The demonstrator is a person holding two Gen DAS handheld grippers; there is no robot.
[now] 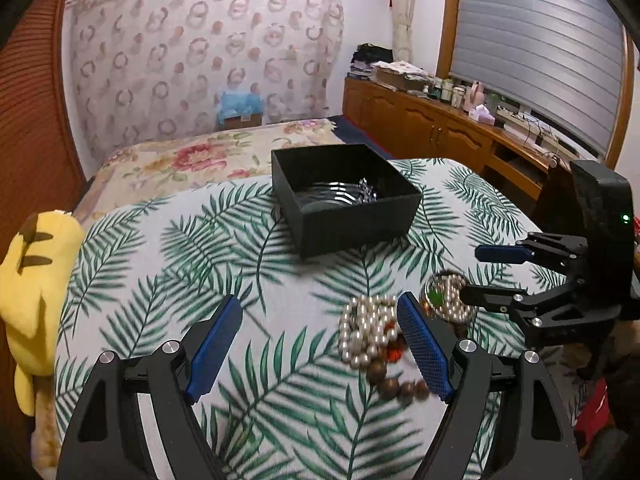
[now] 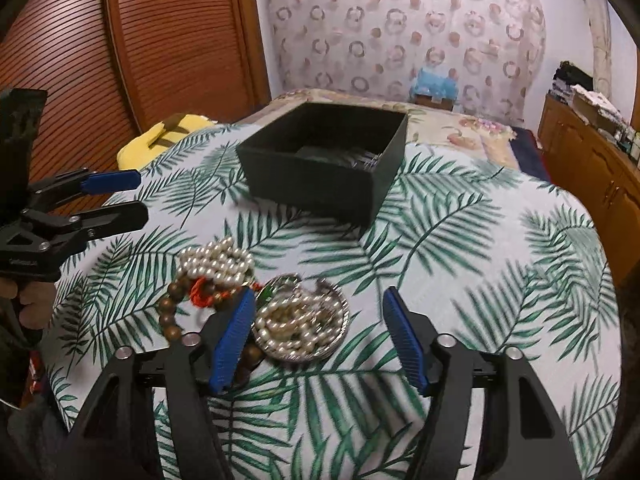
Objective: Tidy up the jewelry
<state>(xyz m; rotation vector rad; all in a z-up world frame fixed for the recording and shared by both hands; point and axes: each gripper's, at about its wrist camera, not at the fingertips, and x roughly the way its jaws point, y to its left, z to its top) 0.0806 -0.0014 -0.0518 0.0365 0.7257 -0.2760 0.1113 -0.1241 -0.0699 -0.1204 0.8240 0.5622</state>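
The pearls [image 2: 216,260] lie heaped on the leaf-print cloth [image 2: 480,280], tangled with a string of wooden beads [image 2: 170,312] and just beside a small dish [image 2: 304,324] holding more pearls; the black box [image 2: 324,160] sits farther back, with something shiny inside. A grab at the heap would likely drag the wooden string along, or tip the dish. The right gripper [image 2: 320,336] hangs low with the dish between its wide-open, empty jaws. The left gripper [image 1: 320,344] is also wide open and empty, its right finger by the pearls.
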